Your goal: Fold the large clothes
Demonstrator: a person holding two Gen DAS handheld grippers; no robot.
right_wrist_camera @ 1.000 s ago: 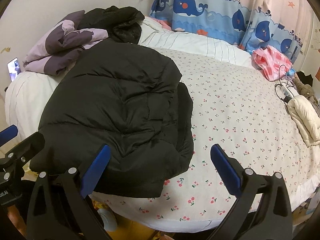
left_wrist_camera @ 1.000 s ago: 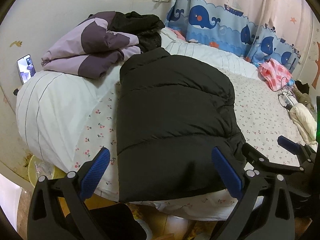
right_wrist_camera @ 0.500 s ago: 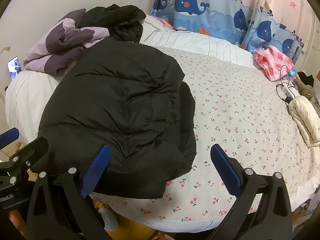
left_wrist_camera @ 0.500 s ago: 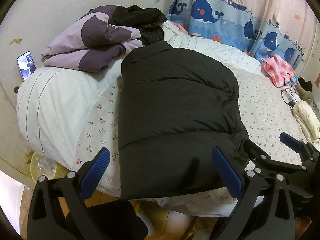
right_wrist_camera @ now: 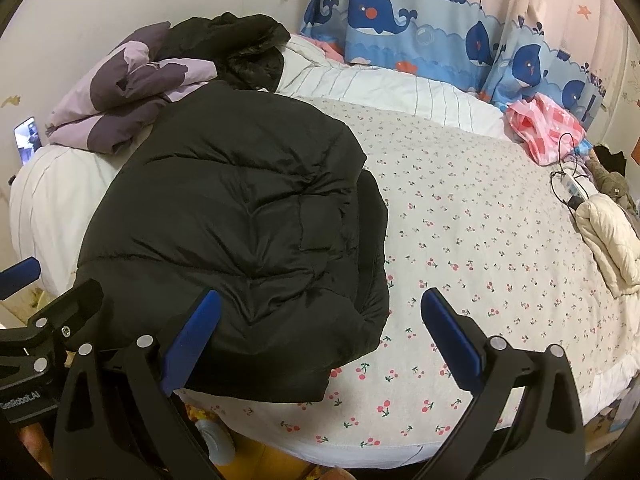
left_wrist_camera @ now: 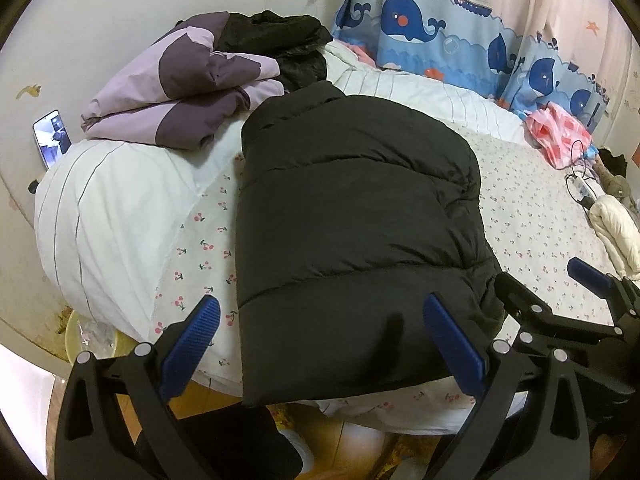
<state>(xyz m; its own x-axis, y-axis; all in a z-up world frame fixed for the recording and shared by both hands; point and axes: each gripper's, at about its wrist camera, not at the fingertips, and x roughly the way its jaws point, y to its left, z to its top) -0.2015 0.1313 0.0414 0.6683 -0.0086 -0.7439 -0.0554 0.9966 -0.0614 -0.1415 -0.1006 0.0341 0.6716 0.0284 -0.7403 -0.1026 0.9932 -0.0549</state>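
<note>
Now I hold my left claw (left_wrist_camera: 320,340) and right claw (right_wrist_camera: 320,330) side by side, both spread wide and empty, over the near edge of the bed (right_wrist_camera: 480,240). Ahead, the black puffer jacket (left_wrist_camera: 352,220) lies folded; a purple jacket (left_wrist_camera: 180,92) sits behind it.

Open cherry-print bed (right_wrist_camera: 480,240) is left right of the black jacket (right_wrist_camera: 240,232). The far left corner is blocked by piled purple bedding (left_wrist_camera: 180,96); the right edge is crowded by a cream garment (right_wrist_camera: 608,236).

You're in a home bedroom: big bed with a cherry-print sheet (right_wrist_camera: 500,248), pink curtain with a blue whale-print band (left_wrist_camera: 460,40), folded purple-and-lilac padded coat (left_wrist_camera: 180,92) piled near the wall.
</note>
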